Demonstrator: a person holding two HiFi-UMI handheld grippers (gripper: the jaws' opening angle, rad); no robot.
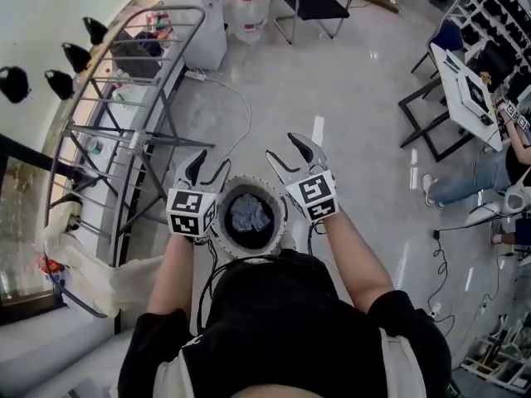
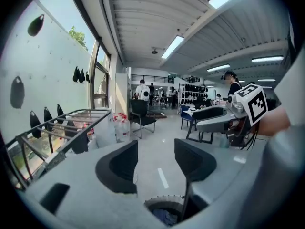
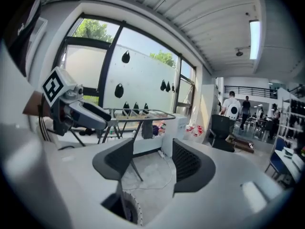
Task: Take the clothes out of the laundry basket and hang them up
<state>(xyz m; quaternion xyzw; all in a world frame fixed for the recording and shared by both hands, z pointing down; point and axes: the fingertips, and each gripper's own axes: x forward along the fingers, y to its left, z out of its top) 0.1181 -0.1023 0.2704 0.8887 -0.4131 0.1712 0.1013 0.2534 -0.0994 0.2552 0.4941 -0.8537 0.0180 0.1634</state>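
A round white laundry basket [image 1: 224, 230] stands on the floor right in front of me, with bluish-grey clothes [image 1: 250, 214] crumpled inside. My left gripper [image 1: 209, 172] hovers over the basket's left rim, open, nothing between its fingers. My right gripper [image 1: 292, 156] hangs over the right rim, open and empty too. In the left gripper view the basket's rim [image 2: 164, 205] and the clothes [image 2: 167, 217] show below the left gripper [image 2: 155, 165]. The right gripper view shows the right gripper [image 3: 152, 163] above the basket's perforated wall [image 3: 129, 209]. A metal drying rack [image 1: 124, 114] stands to the left.
A white cable [image 1: 236, 98] runs across the floor beyond the basket. A white appliance [image 1: 199, 15] with water bottles [image 1: 249, 7] sits at the far end of the rack. A black chair [image 1: 311, 2] and tables [image 1: 465, 81] stand farther off; a seated person [image 1: 489, 172] is at the right.
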